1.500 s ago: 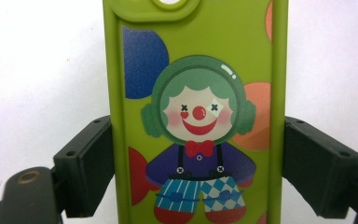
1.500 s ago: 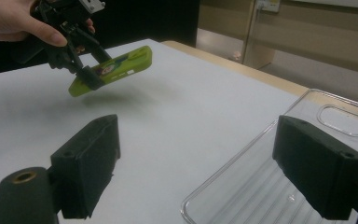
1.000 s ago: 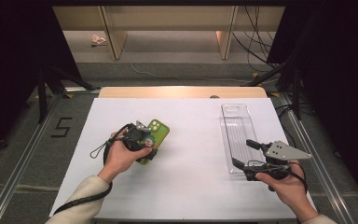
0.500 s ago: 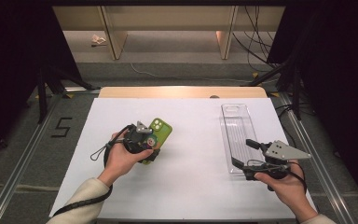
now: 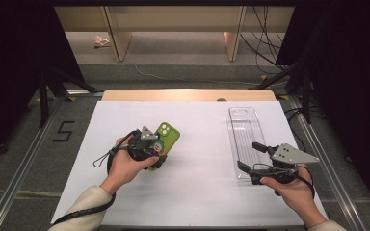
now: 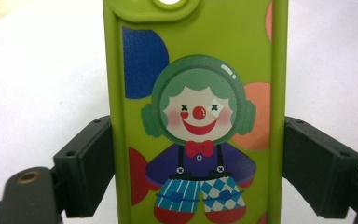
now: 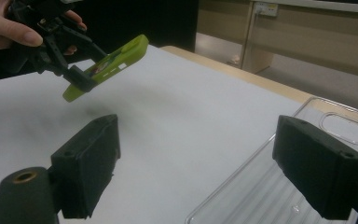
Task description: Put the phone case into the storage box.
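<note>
Nothing much has shifted since the earlier frames: the green phone case [image 5: 166,139] sits at the same spot left of centre in the high view, tilted, with its lower end gripped by the left tool [image 5: 147,147]. In the left tool's own view the case [image 6: 196,116] fills the middle of the frame, its clown print facing the camera, and the two black jaws press against its long edges, set wide to span it. Seen from the right tool's view, the case [image 7: 107,65] hangs at the upper left, lifted clear of the white table [image 7: 177,121] with a faint shadow under it.

At the lower right of the high view the right tool [image 5: 262,166] has its jaws spread wide with nothing between them, its tips over the near end of a clear plastic tray [image 5: 244,130] that lies flat on the table [image 5: 197,192]. Tray and case are well apart, with bare table between.
</note>
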Tool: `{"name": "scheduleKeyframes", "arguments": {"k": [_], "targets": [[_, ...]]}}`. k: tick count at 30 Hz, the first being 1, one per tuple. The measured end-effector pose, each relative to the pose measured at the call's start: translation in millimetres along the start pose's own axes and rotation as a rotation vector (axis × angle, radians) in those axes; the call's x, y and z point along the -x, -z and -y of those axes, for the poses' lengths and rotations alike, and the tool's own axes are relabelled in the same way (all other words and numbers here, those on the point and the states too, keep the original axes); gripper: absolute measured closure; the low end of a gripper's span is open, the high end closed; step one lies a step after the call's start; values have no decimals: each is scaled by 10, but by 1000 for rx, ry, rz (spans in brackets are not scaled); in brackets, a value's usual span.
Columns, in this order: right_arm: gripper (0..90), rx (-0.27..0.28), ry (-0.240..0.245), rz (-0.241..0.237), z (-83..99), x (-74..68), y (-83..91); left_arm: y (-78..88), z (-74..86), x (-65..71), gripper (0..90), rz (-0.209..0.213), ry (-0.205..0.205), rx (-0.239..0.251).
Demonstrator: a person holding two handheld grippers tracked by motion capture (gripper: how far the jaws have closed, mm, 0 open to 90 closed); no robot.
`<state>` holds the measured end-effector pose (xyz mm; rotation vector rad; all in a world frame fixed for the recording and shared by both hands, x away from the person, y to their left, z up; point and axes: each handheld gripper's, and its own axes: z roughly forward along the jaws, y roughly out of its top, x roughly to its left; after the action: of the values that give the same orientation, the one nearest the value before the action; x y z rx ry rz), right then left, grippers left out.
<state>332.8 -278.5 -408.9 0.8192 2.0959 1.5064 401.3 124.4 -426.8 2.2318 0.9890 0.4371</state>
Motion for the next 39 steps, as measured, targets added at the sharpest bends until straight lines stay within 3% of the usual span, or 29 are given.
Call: {"name": "scheduleKeyframes", "arguments": {"k": [39], "targets": [[169,35,-14,-59,-204,-165,-332,77,28,297,161,29,-79,98]]}}
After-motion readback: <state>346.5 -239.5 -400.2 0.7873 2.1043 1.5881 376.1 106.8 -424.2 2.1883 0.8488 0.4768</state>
